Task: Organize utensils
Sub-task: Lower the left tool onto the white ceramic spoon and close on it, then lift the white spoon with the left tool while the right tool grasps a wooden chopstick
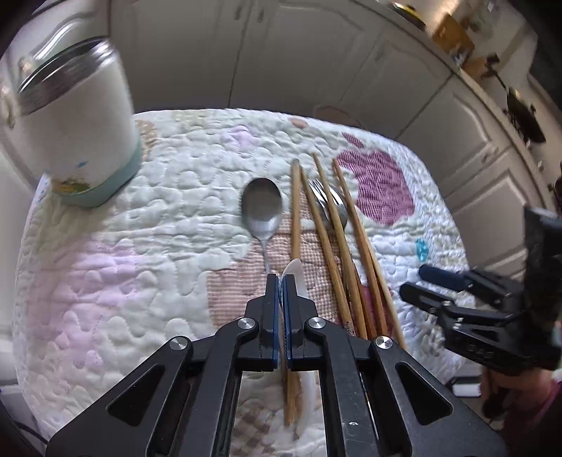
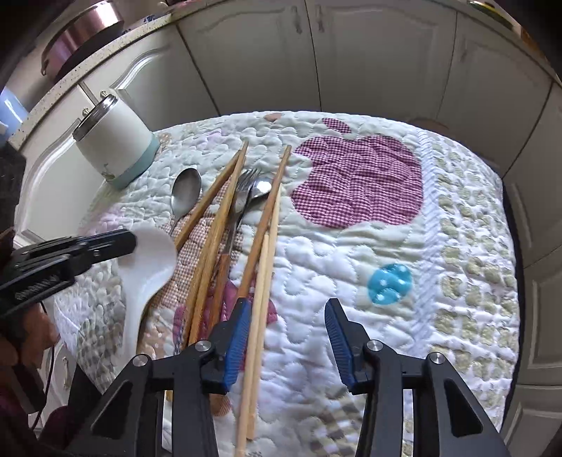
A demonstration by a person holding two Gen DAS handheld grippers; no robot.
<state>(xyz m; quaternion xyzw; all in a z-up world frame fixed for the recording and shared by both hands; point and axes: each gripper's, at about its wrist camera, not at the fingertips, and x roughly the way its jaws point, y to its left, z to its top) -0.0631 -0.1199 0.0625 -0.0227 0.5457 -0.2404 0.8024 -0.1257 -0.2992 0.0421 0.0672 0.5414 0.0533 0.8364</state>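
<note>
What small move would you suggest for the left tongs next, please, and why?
Probably lift the white spoon and carry it toward the cup. The left tongs are shut on the spoon's rim, its handle lies on the quilt, and the cup stands open-topped beyond the metal spoon.

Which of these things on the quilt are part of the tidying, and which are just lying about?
Part of the job:
white spoon
metal spoon
fork
brown chopsticks
pale chopsticks
canister

Just there:
quilt
cupboards
pot on the counter
</note>
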